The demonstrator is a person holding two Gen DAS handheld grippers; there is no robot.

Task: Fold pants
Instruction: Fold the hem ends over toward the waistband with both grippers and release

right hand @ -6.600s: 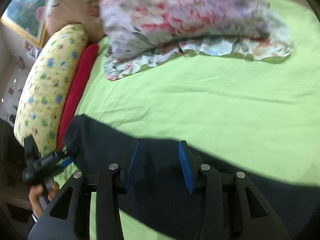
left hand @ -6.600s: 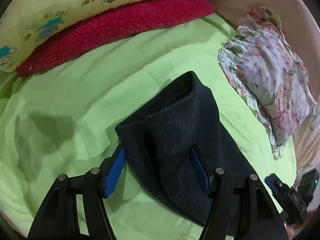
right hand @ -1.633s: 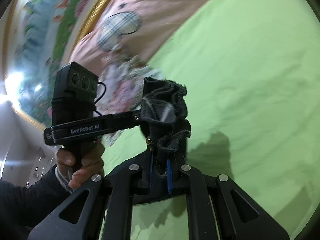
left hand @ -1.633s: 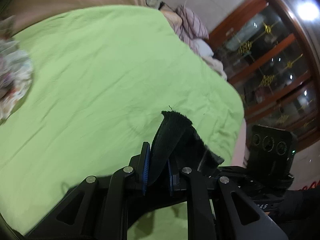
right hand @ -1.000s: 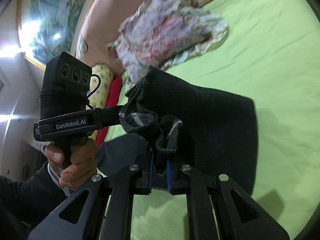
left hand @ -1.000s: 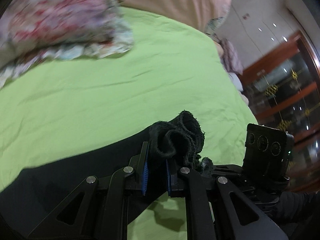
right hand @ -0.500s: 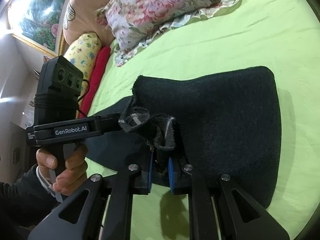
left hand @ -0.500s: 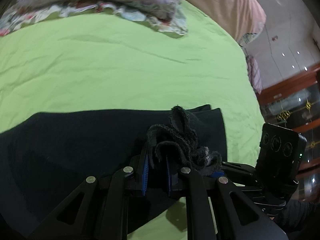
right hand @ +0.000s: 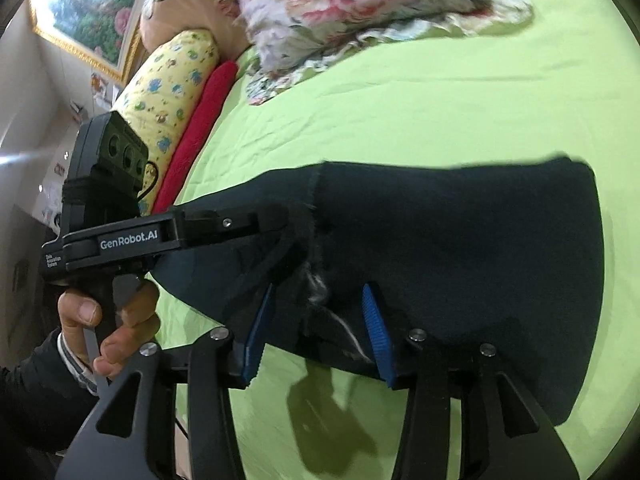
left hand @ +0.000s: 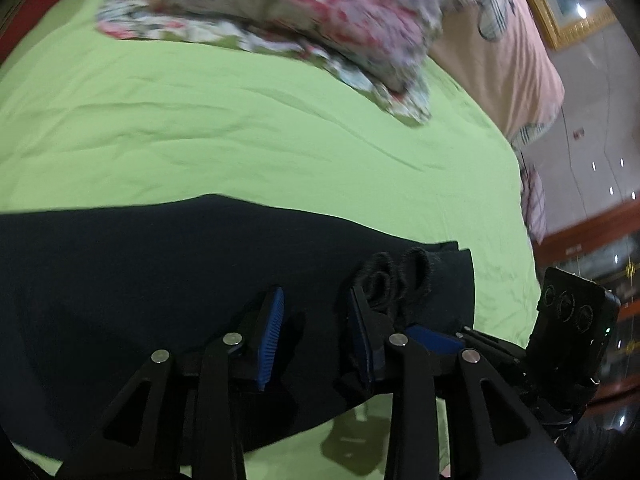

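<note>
The dark navy pants point(left hand: 140, 280) lie folded over on the green bed sheet point(left hand: 240, 132), also in the right wrist view point(right hand: 460, 248). My left gripper point(left hand: 316, 332) is open just above the pants' near edge, with bunched waistband fabric point(left hand: 396, 280) beside its right finger. My right gripper point(right hand: 316, 332) is open over the same edge, with a loose white drawstring point(right hand: 348, 332) between its fingers. The left gripper's body point(right hand: 132, 236) shows at the left of the right wrist view, its fingers over the pants.
A floral quilt point(left hand: 300, 12) lies at the head of the bed. A yellow patterned pillow point(right hand: 168, 80) and a red blanket point(right hand: 200, 120) lie along the left side. The bed's edge point(left hand: 520, 200) drops off to the right.
Both grippers have opened and let go of the pants' bunched edge, which now rests on the layer below. The fold has been laid flat on the sheet.
</note>
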